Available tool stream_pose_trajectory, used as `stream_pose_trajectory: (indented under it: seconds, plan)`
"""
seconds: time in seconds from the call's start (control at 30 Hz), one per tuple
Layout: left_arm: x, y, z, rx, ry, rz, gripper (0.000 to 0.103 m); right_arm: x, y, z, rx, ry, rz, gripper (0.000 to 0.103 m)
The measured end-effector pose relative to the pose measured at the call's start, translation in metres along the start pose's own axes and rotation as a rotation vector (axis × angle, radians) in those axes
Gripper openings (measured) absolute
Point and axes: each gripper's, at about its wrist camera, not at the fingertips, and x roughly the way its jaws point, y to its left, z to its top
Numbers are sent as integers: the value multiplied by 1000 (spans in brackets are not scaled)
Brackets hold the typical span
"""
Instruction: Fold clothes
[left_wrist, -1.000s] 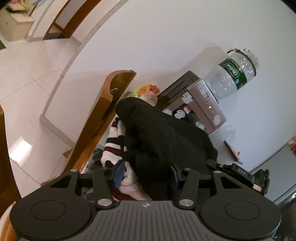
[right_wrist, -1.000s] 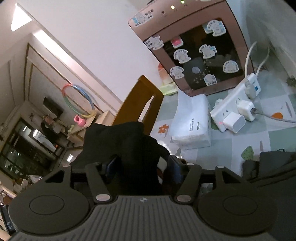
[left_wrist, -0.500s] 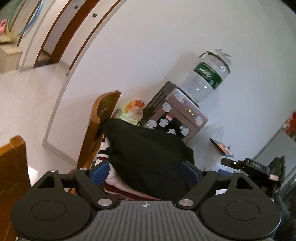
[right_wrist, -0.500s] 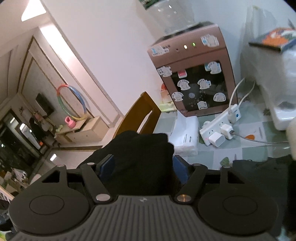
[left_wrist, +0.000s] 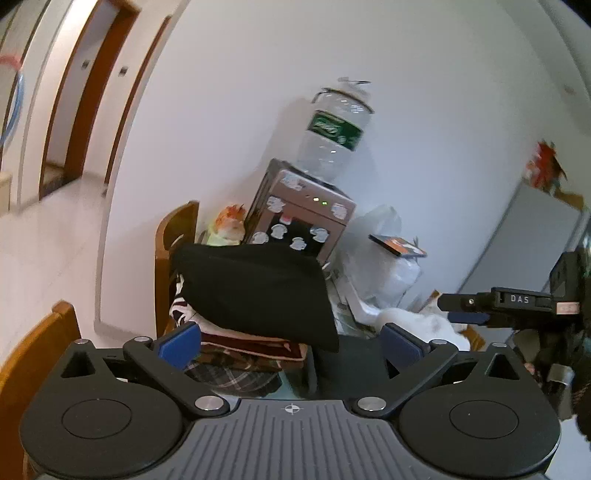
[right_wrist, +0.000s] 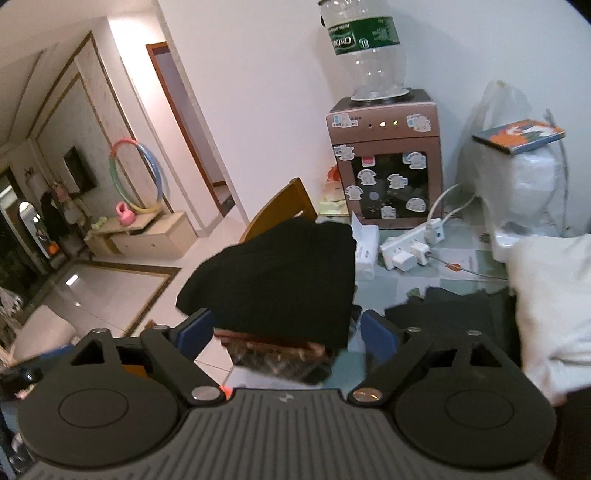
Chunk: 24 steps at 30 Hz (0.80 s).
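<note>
Both grippers' fingers stood wide with nothing pinched, their jaws having just been opening. Blue pads of the left gripper (left_wrist: 290, 341) flanked, without touching, a folded black garment (left_wrist: 258, 291) lying on top of a stack of folded clothes (left_wrist: 243, 354) at the table's left edge. From the right gripper (right_wrist: 286, 330) the same black garment (right_wrist: 280, 277) sat free between its spread pads. Beyond stood a wooden chair (right_wrist: 279, 212) and a water dispenser (right_wrist: 386, 162); a power strip (right_wrist: 410, 247) lay on the table (right_wrist: 388, 291).

"DAS" stands in white on the right hand-held gripper (left_wrist: 476, 311); other labels are unreadable.
</note>
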Motion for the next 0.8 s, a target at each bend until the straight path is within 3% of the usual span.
stream_pose_trajectory:
  seconds: [0.1,0.17,0.37,0.57,0.8]
  plan:
    - [-20,-19,-11,96,-18,17,103,-29,13,-26,-29,-15,-37,95]
    - [-33,-33,-20,154,-32,25,103,-50,19,-46,-46,-32,-65,103]
    - [-59,-74,-54,267,-45,25,103,-98,28,-108,-99,-75,-139,103]
    - [-72,-116,-108,275,-61,-12,103,-146,23,-173,-117,-127,-209,103]
    - [-71,-169,-176,215,-33,74,103,-190,0,-237,-136,-163,-242,103]
